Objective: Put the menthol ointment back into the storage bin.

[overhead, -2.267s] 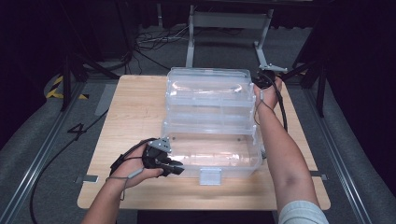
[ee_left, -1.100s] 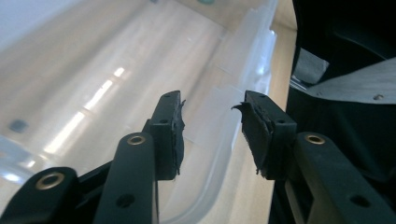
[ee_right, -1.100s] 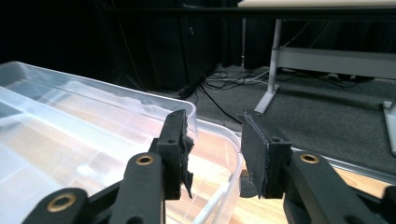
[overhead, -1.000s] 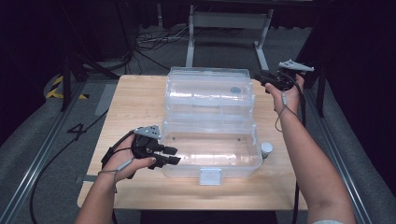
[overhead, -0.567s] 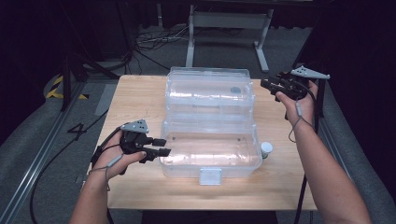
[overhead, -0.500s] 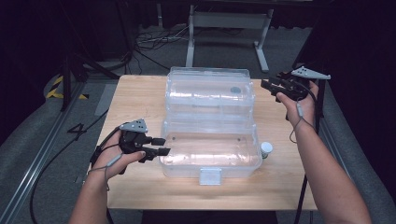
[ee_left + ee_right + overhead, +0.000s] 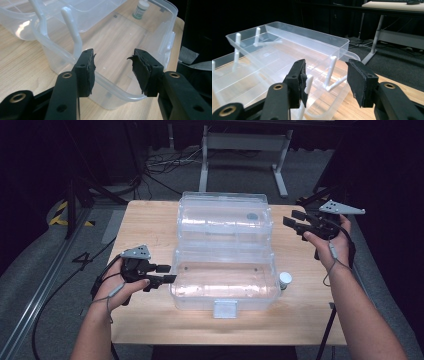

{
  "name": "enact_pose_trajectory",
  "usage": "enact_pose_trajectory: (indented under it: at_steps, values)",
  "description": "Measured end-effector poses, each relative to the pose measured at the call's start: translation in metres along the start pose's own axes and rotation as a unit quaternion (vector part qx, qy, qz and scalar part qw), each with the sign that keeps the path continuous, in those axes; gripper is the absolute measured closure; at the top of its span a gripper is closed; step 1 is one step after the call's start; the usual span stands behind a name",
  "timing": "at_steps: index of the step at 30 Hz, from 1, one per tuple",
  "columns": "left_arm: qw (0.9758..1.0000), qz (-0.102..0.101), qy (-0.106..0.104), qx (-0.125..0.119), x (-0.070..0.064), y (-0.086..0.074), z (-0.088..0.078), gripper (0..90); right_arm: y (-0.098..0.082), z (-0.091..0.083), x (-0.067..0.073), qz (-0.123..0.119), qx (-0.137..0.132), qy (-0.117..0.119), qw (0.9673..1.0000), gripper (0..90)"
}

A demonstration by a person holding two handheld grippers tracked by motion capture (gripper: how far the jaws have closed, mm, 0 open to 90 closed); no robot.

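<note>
A clear plastic tiered box (image 7: 225, 247) stands open in the middle of the wooden table (image 7: 150, 220), its upper trays swung back on white link arms (image 7: 331, 67). My left gripper (image 7: 166, 273) hovers at the left end of the near tray (image 7: 105, 50), open, with nothing between its fingers. My right gripper (image 7: 291, 218) is raised off the box's far right corner, open and empty. A small white bottle with a dark cap (image 7: 285, 280) stands on the table by the box's near right corner; the left gripper view shows the bottle (image 7: 141, 9) through the tray.
A white latch tab (image 7: 225, 309) sticks out at the box's front. Beyond the table lie cables (image 7: 160, 162) and a white desk frame (image 7: 245, 150) on grey floor. A metal rail (image 7: 45, 290) runs along the left.
My right hand let go of the box's far right side and lifted out to the right. My left gripper drew back left from the near tray. The small bottle came into sight.
</note>
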State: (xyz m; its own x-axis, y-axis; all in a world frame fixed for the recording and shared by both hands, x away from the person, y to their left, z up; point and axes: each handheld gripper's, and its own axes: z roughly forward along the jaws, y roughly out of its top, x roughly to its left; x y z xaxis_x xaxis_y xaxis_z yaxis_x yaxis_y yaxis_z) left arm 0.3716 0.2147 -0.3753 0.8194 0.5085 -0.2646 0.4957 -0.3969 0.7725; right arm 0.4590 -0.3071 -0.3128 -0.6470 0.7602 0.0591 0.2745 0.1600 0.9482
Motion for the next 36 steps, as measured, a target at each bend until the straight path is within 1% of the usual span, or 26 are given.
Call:
enact_pose_trajectory:
  at_steps: [2,5,7,8,10,13,14,18,20,22,24,26,29,31,32,34,35,36]
  values:
    - [1.0000,-0.006,0.005,-0.006,0.001,-0.001,-0.002,52.5,-0.001,-0.006,0.003,-0.002,-0.002,0.003,1.0000,49.6]
    - [0.9998,-0.011,0.015,-0.010,0.004,-0.002,-0.004,51.4,-0.002,-0.009,0.004,-0.002,0.000,0.003,1.0000,49.2]
    - [0.9995,-0.010,0.029,-0.010,0.007,-0.003,-0.006,51.6,-0.003,-0.011,0.004,-0.002,0.002,0.005,1.0000,49.2]
    - [0.9992,-0.013,0.036,-0.009,0.007,-0.004,-0.007,51.7,-0.004,-0.012,0.004,-0.002,0.003,0.005,1.0000,49.3]
    - [0.9992,-0.010,0.039,-0.010,0.009,-0.005,-0.008,51.4,-0.005,-0.014,0.004,-0.002,0.007,0.005,1.0000,49.2]
    - [0.9988,-0.011,0.044,-0.019,0.011,-0.006,-0.010,49.5,-0.007,-0.017,0.004,-0.002,0.013,0.008,0.9999,49.1]
    - [0.9987,-0.008,0.045,-0.021,0.012,-0.006,-0.011,48.6,-0.008,-0.018,0.004,-0.002,0.014,0.010,0.9998,49.0]
    - [0.9981,-0.016,0.053,-0.026,0.014,-0.009,-0.014,47.8,-0.010,-0.021,0.004,0.003,0.017,0.014,0.9997,48.6]
    - [0.9978,-0.013,0.060,-0.025,0.014,-0.010,-0.015,47.1,-0.011,-0.022,0.004,0.001,0.020,0.015,0.9997,48.5]
    - [0.9971,-0.006,0.073,-0.019,0.012,-0.010,-0.017,46.0,-0.011,-0.023,0.003,0.000,0.024,0.021,0.9995,48.4]
    - [0.9970,-0.007,0.074,-0.019,0.011,-0.009,-0.018,45.0,-0.012,-0.023,0.004,-0.001,0.036,0.029,0.9989,48.4]
    - [0.9971,-0.009,0.071,-0.026,0.011,-0.009,-0.018,44.6,-0.015,-0.023,0.004,-0.004,0.040,0.032,0.9987,48.4]
    - [0.9968,-0.021,0.071,-0.031,0.012,-0.010,-0.018,42.9,-0.017,-0.024,0.005,-0.003,0.046,0.036,0.9983,48.4]
    - [0.9968,-0.020,0.073,-0.025,0.012,-0.010,-0.018,42.3,-0.019,-0.025,0.007,-0.004,0.051,0.040,0.9979,48.4]
    - [0.9970,-0.015,0.072,-0.023,0.013,-0.010,-0.018,42.0,-0.019,-0.025,0.008,-0.006,0.056,0.043,0.9975,48.4]
    - [0.9970,-0.015,0.071,-0.026,0.012,-0.009,-0.018,41.8,-0.019,-0.026,0.008,-0.007,0.066,0.050,0.9966,48.4]
    - [0.9971,-0.013,0.071,-0.025,0.013,-0.009,-0.018,41.7,-0.019,-0.026,0.008,-0.006,0.070,0.053,0.9961,48.4]
    - [0.9971,-0.017,0.071,-0.023,0.012,-0.009,-0.018,41.6,-0.020,-0.025,0.009,-0.006,0.076,0.056,0.9955,48.4]
